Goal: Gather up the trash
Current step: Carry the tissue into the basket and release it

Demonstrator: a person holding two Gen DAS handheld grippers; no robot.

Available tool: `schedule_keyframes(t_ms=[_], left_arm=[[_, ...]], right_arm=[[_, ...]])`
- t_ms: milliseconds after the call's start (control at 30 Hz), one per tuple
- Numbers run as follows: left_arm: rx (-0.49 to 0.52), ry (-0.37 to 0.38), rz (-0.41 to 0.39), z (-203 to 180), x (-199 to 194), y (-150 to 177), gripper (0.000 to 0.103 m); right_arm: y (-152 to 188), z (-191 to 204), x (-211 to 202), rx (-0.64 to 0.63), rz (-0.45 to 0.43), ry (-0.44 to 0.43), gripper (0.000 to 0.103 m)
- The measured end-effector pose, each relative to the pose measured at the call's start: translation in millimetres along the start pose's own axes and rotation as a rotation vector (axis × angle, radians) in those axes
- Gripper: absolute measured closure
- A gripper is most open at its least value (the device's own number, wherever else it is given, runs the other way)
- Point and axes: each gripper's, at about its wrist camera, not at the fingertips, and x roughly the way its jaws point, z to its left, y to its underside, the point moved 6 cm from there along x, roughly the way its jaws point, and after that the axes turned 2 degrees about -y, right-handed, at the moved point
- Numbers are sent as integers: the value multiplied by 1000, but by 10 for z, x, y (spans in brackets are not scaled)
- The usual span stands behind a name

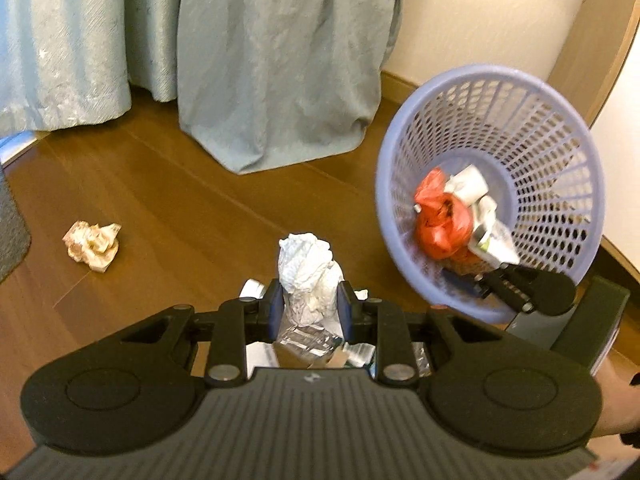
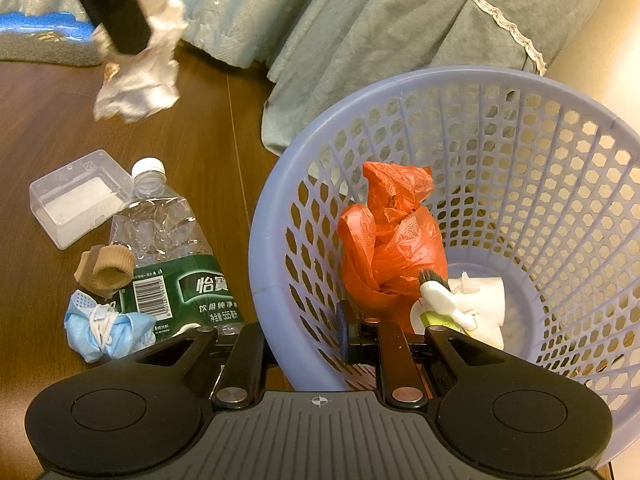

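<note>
Tissue (image 1: 310, 276), white and crumpled, sits pinched between the blue pads of the left gripper (image 1: 308, 300), jaws nearly closed on it, lifted clear of the wooden floor (image 1: 180, 200). Over on the right, the right gripper (image 2: 320, 340) has its jaws narrowed onto the near rim of the lavender basket (image 2: 272, 300), one finger inside, one outside, tipping it. Inside lie an orange plastic bag (image 2: 392, 240), a small brush (image 2: 436, 288) and white scraps. On the floor beside the basket: a crushed bottle (image 2: 176, 256) with a green label reading 怡寶, a barcode and small Chinese print, a clear plastic box (image 2: 76, 196), a blue face mask (image 2: 108, 328). Farther left, a stained paper wad (image 1: 94, 244).
</note>
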Motion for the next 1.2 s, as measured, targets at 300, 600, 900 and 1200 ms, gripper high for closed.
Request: schedule_keyframes(t_ms=[300,600,900,1200], left_arm=[[23,46,-5,-177,-25,-120,80],[49,66,-11,-374,-19,-269,80],[97,108,-14,-648,40,-397,80],[189,243,-107,-1404,187,-857,62]], right_arm=[[-5,-2,4,1,0,-1,89],[-27,-11,6,12,0,-2,89],[-46,-21,21,21,-4,-7,89],[-45,-23,15,27,-9,-12,89]])
